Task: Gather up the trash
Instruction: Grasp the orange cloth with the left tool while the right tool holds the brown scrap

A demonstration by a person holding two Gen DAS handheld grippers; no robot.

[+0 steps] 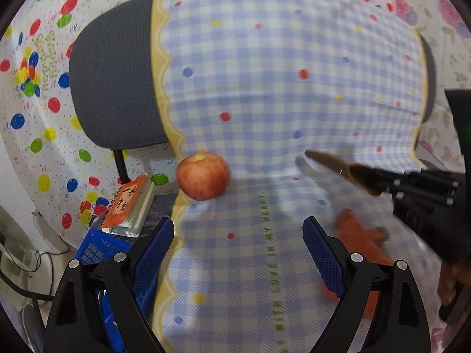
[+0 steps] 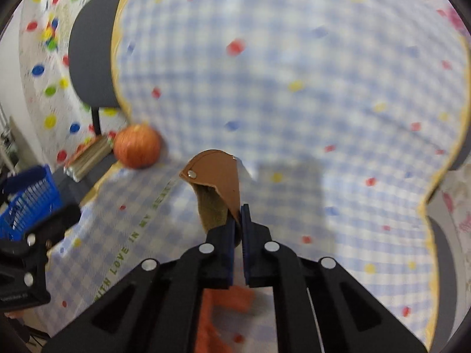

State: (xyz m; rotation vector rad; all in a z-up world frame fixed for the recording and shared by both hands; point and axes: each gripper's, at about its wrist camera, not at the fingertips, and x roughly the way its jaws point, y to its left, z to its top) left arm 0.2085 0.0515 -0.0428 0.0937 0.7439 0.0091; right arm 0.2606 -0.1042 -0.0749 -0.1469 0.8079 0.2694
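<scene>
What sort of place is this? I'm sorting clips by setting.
Probably a home room set up for a party: a checked cloth draped over an office chair, a "Happy Birthday" balloon backdrop, and an apple.

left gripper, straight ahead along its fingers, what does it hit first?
Likely only the checked cloth between the open left gripper. The apple sits left of that line, the orange scrap right. Depth is unclear.

Left gripper (image 1: 238, 244) jaws spread; right gripper (image 2: 239, 229) jaws clamped.
</scene>
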